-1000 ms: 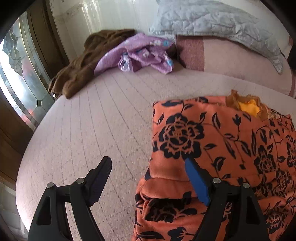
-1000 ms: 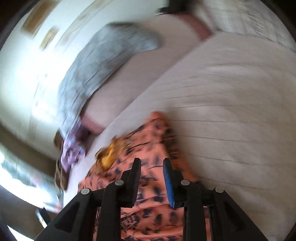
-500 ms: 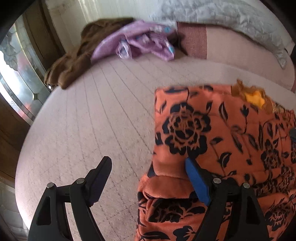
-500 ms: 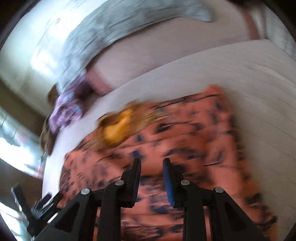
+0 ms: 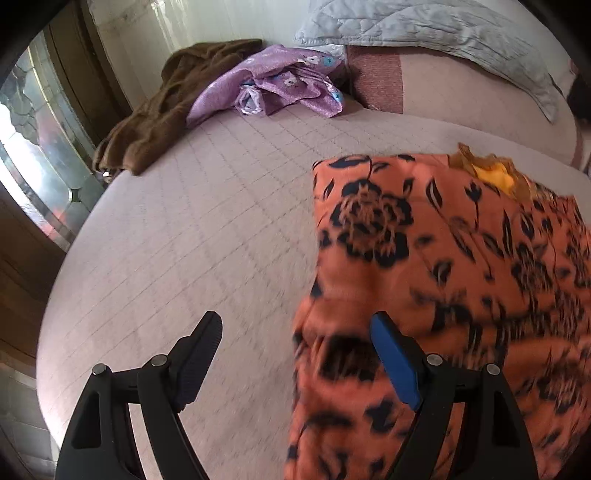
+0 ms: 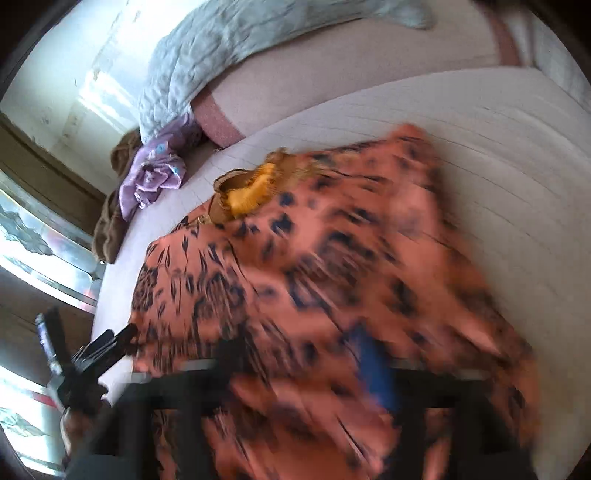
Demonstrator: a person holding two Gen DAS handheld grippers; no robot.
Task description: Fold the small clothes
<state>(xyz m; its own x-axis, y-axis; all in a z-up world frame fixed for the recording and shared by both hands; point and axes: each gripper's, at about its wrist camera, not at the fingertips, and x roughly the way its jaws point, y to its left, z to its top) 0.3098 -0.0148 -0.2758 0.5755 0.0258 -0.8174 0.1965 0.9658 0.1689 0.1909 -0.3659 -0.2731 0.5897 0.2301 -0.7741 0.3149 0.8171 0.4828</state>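
Observation:
An orange garment with a black flower print (image 5: 436,258) lies on the pink quilted bed (image 5: 207,236), with a yellow collar (image 5: 495,175) at its far edge. My left gripper (image 5: 295,354) is open at the garment's near left edge; its blue finger (image 5: 395,373) is over the cloth and its black finger (image 5: 199,354) over the bare bed. In the right wrist view the garment (image 6: 332,266) fills the middle. My right gripper (image 6: 306,354) is blurred but its fingers stand apart, over the garment's near part. The left gripper also shows in the right wrist view (image 6: 92,354).
A purple flowered cloth (image 5: 284,85) and a brown garment (image 5: 155,114) lie at the bed's far left. A grey quilted pillow (image 5: 436,33) and a pink bolster (image 5: 461,88) are at the head. A glass door (image 5: 33,158) stands left of the bed.
My right gripper has swung round and dropped toward the garment, and its fingers have opened wider. My left gripper has stayed open at the garment's left edge, and the near cloth has shifted.

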